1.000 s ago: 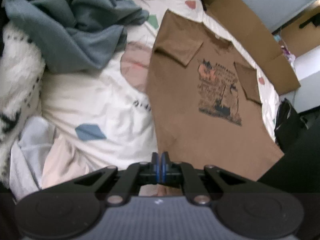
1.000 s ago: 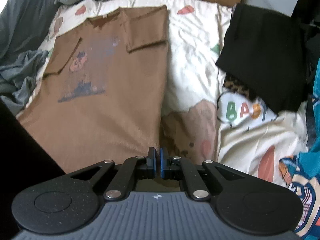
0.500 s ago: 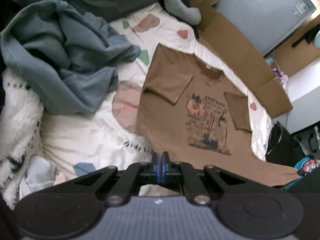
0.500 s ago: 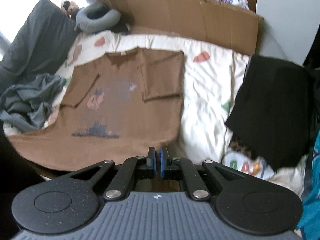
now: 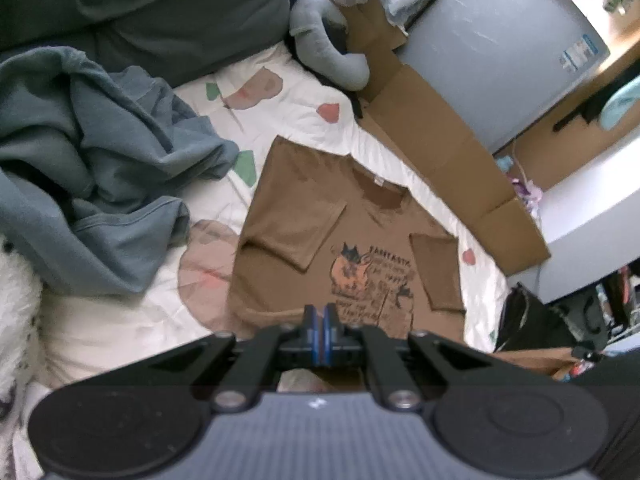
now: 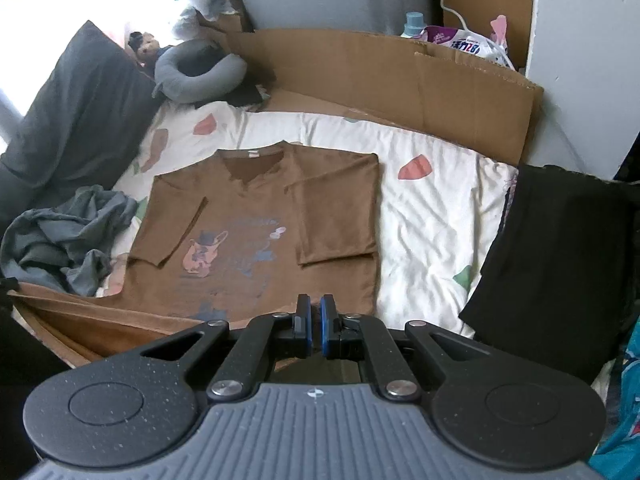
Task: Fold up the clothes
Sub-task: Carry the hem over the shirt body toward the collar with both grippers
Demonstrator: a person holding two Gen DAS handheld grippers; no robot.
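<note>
Brown T-shirt [image 6: 256,240] spread print-side up across the middle of a bed [image 6: 432,216], collar toward the far cardboard-lined edge, both sleeves folded inward over the chest. Its bottom hem is lifted off the bed toward the near edge. Left gripper [image 5: 319,320] is clenched, apparently on the hem's left corner; right gripper [image 6: 315,320] has its jaws nearly together over the hem's right part, though the cloth between them is hidden. Thin cotton looks light, limp and prone to sagging between two holds, so corners are the sensible grip. Left view shows a crumpled grey-blue sweatshirt [image 5: 92,168] near the bed's left edge; right view alone shows black clothing [image 6: 560,248] at the right edge and the raised hem's underside.
</note>
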